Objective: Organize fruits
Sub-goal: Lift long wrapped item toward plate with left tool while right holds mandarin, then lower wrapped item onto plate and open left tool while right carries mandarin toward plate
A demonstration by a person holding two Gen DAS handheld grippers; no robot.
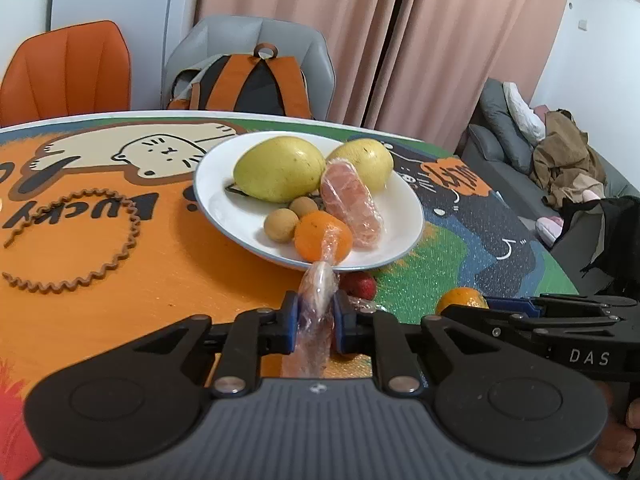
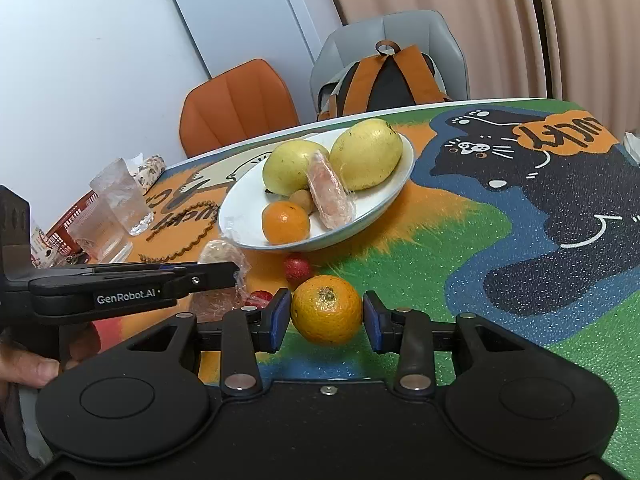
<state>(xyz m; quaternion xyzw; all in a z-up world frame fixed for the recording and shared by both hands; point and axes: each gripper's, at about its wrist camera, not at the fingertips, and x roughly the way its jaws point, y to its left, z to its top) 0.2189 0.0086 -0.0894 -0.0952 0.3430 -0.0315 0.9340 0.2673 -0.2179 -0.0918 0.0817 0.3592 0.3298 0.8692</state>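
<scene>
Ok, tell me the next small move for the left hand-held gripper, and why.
Probably carry the wrapped fruit piece forward over the white plate and let go there. The left hand-held gripper is shut on it just short of the rim, and a similar wrapped piece already lies on the plate.

Left gripper (image 1: 315, 322) pinched narrow; right gripper (image 2: 326, 318) seemingly spread wide.

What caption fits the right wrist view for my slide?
Right tongs bracket an orange on the table mat, pads not visibly touching, before a white plate of fruit.
</scene>
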